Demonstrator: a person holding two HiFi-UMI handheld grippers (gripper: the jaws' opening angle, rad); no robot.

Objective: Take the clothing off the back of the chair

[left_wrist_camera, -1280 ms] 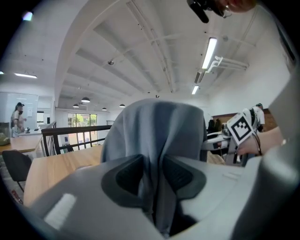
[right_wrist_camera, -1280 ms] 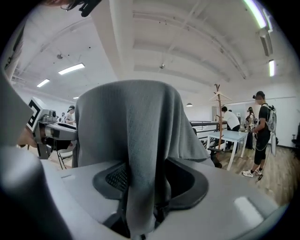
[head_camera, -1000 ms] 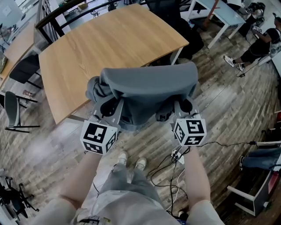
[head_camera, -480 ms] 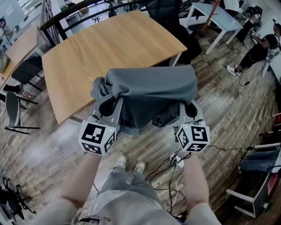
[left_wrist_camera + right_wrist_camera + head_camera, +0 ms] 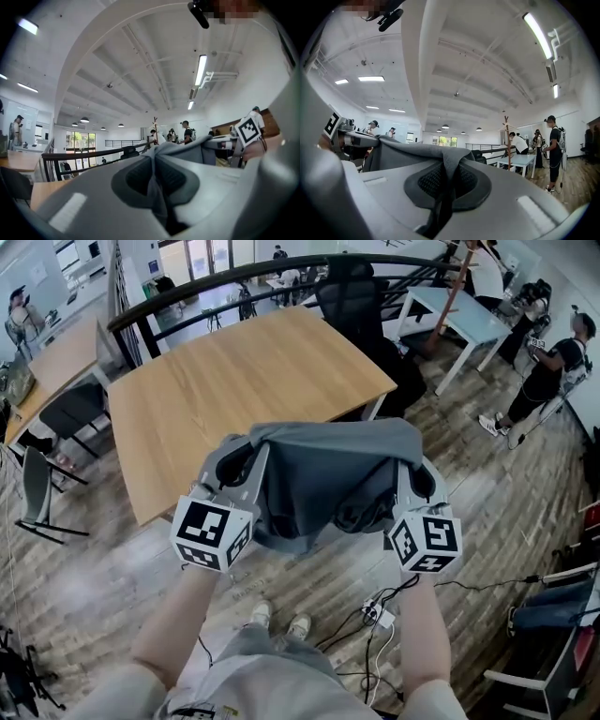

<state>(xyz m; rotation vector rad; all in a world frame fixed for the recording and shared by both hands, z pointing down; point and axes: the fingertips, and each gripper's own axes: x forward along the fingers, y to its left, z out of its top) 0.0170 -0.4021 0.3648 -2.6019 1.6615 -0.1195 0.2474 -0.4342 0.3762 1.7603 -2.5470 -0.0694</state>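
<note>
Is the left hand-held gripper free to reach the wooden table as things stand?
Probably not. The left hand-held gripper is shut on the grey garment, which hangs stretched between it and the right hand-held gripper and lies between it and the wooden table.

In the head view, the tips of the left gripper (image 5: 239, 451) and right gripper (image 5: 417, 470) are covered by the grey clothing (image 5: 328, 460). What lies beneath it cannot be seen. Distant people (image 5: 553, 140) are too small to be made out.

Ahead: wooden table (image 5: 244, 371), near edge bars passage.
Centre: clothing (image 5: 323, 460) hangs across.
Right: bare floor (image 5: 497, 498), open.
Underfoot: cables (image 5: 377, 613) trail.
</note>
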